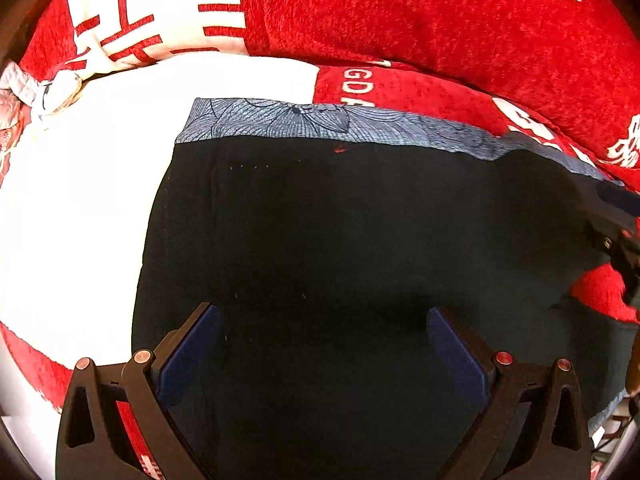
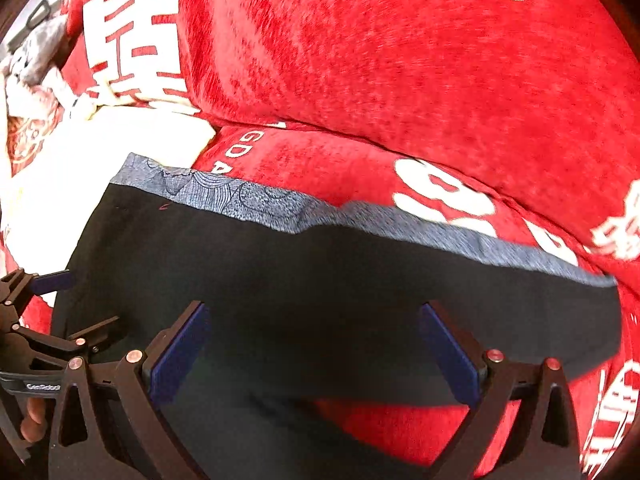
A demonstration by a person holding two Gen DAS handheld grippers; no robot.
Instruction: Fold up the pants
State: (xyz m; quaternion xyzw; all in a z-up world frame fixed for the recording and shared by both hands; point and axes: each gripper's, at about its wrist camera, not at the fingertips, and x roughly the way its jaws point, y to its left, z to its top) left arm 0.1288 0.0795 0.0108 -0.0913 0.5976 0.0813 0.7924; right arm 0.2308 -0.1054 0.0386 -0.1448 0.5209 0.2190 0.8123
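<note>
Red plush fabric with white lettering [image 1: 460, 20] fills the background in both wrist views, a cushion-like backrest rising across the top of each frame and a seat of the same red cloth [image 2: 320, 152] running beneath it. On that seat lie the black pants [image 1: 340, 240], spread flat across the middle and lower part of the left wrist view, with a blue-grey floral patterned band [image 1: 304, 120] along their upper edge. A white cloth area [image 1: 80, 200] borders the pants on the left side of that frame, and a bundle of pale crumpled fabric [image 1: 24, 92] sits at the far upper left. The left tongs [image 1: 323, 344] stand wide apart at the bottom of the frame, blue pads facing each other over the dark cloth, nothing pinched between them. In the right wrist view the pants [image 2: 320, 292] stretch from lower left to the right edge, the patterned band [image 2: 280, 204] along their far side. The right tongs [image 2: 314, 344] are likewise spread wide, with black cloth and a patch of red seat showing between the pads, gripping nothing. The left tongs [image 2: 60, 300] appear at the lower left edge of this view, over the pants.
</note>
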